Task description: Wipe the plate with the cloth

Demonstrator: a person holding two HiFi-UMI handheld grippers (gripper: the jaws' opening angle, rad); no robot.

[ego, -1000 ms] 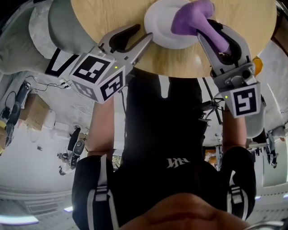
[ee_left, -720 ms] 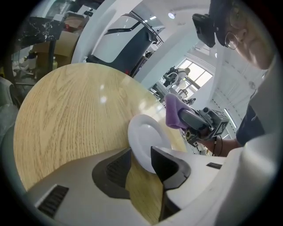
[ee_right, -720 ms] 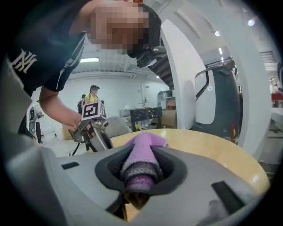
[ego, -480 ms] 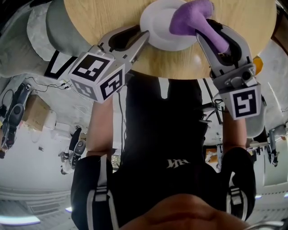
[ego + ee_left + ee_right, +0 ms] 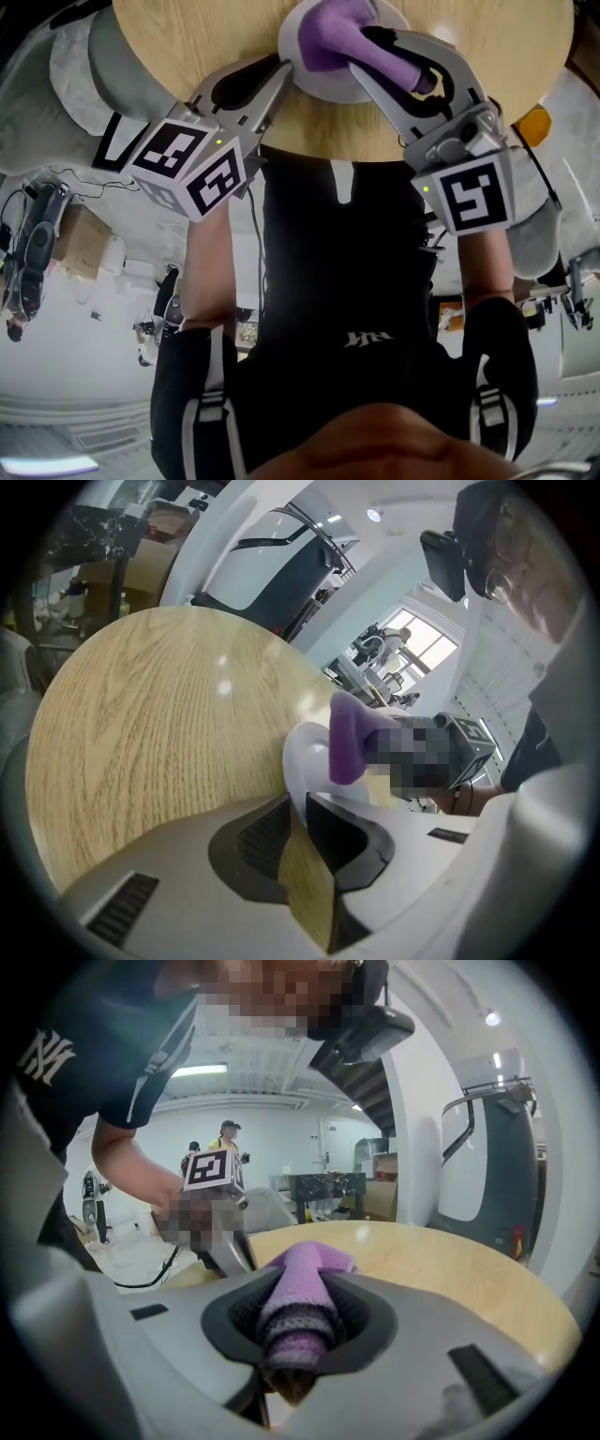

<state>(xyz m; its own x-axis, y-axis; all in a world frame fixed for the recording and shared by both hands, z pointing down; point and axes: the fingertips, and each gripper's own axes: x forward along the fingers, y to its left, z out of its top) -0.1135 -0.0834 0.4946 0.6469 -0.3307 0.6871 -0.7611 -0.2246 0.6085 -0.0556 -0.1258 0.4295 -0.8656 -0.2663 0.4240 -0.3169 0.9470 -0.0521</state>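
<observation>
A white plate lies near the front edge of the round wooden table. My left gripper is at the plate's left rim, and its jaws are closing with the rim between the pads. The right gripper is shut on a purple cloth, whose bunched end rests on the plate. In the right gripper view the cloth fills the gap between the jaws and hides the plate. The left gripper shows just beyond the cloth there.
A grey padded chair stands at the table's left and an orange object at its right edge. The table's far half is bare wood. Two people stand far off in the room.
The right gripper has carried the cloth left across the plate, toward the left gripper. The left jaws have narrowed around the plate's rim.
</observation>
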